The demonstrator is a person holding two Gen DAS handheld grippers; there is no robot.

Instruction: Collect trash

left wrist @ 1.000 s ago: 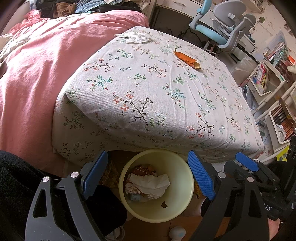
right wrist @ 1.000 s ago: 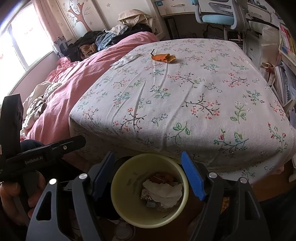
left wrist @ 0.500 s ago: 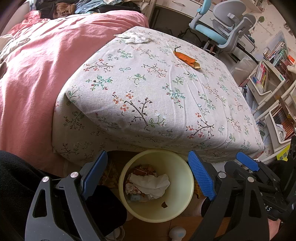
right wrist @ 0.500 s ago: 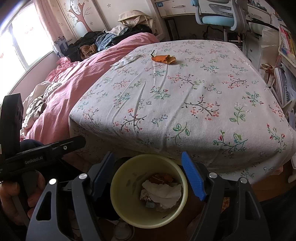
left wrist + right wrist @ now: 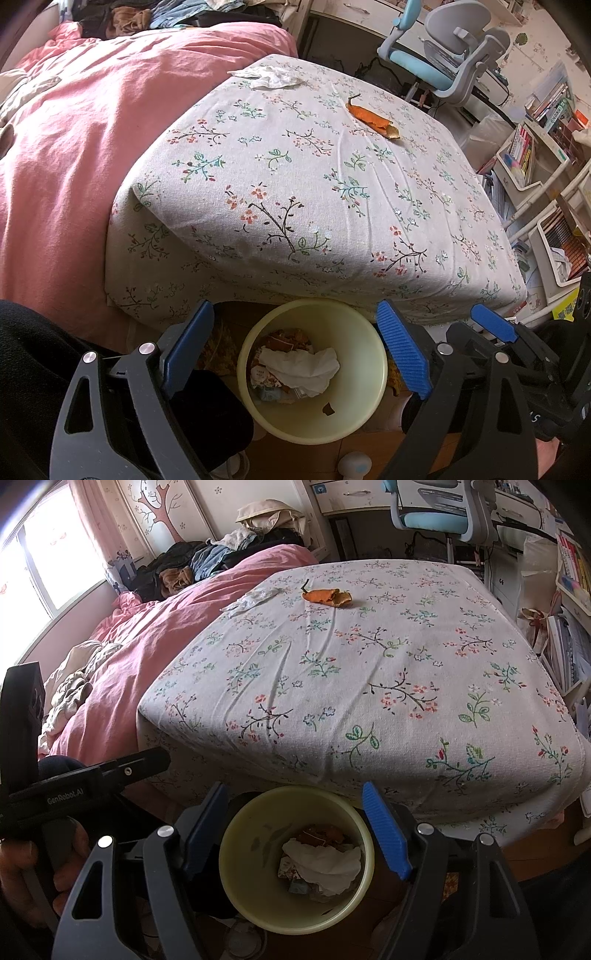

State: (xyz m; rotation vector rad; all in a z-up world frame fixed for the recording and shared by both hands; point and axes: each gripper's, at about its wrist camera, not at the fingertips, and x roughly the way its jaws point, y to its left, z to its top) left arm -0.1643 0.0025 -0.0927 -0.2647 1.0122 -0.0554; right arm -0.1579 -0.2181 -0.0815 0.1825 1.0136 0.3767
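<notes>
A pale yellow bin (image 5: 369, 402) stands on the floor at the foot of the bed, holding a white tissue (image 5: 303, 369) and wrappers; it also shows in the right wrist view (image 5: 243, 882). An orange peel (image 5: 371, 118) (image 5: 327, 597) and a crumpled white tissue (image 5: 269, 78) (image 5: 251, 600) lie on the far part of the floral bed cover (image 5: 314, 177). My left gripper (image 5: 295, 354) is open and empty above the bin. My right gripper (image 5: 295, 830) is open and empty above the bin too.
A pink duvet (image 5: 74, 147) covers the bed's left side. A blue-grey desk chair (image 5: 443, 55) stands beyond the bed. White shelves with books (image 5: 535, 155) line the right. Clothes (image 5: 192, 568) are piled at the bed's far end.
Both grippers stay open over the bin. The right wrist view has shifted slightly; nothing was picked up or dropped.
</notes>
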